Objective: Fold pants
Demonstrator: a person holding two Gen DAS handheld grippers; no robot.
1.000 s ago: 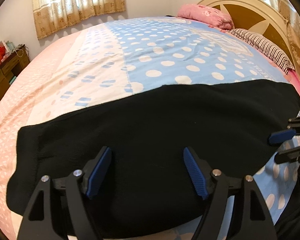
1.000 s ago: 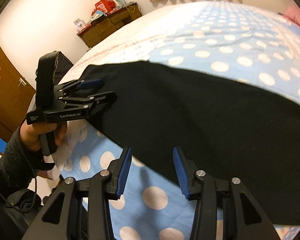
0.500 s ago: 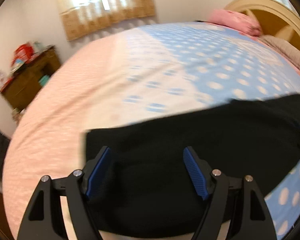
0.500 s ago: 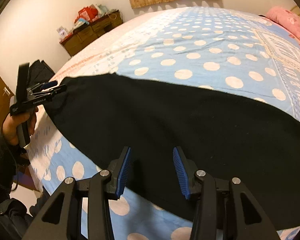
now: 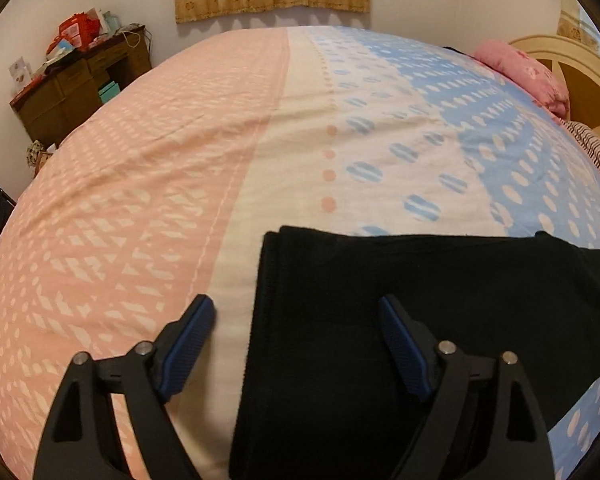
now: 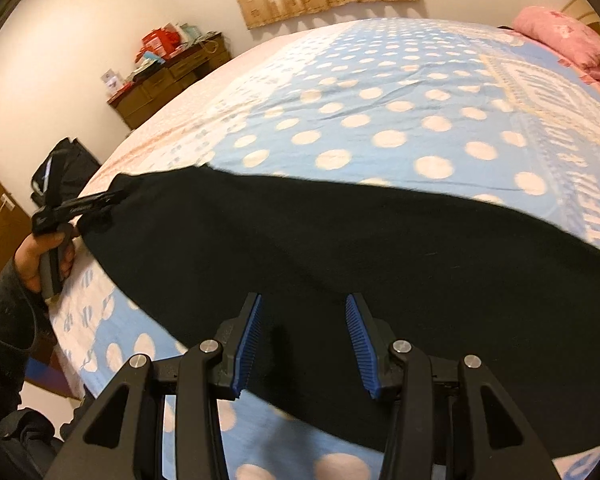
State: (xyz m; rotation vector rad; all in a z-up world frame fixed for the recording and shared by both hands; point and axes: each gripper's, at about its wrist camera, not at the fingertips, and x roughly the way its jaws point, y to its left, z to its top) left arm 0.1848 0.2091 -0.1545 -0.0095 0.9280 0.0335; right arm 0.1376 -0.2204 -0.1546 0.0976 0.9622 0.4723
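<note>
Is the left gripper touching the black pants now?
Cannot tell. In the left wrist view the left gripper, jaws opening, straddles the edge of the black pants; neither view plainly shows contact or gap.

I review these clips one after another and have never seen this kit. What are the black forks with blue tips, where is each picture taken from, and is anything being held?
There is no robot here: a person carries hand-held tongs in each hand, each with a camera looking along its two blue-padded fingers. One picture looks out from the left tongs, the other from the right tongs. The right view also shows the person's left hand gripping the other tool.

A pair of black soft fabric pants lies spread on a pink, cream and blue polka-dot bedspread. The left tongs straddle the pants' end edge, jaws opening and pads pressing nothing. The right tongs hang open over the pants. Nothing is held.
</note>
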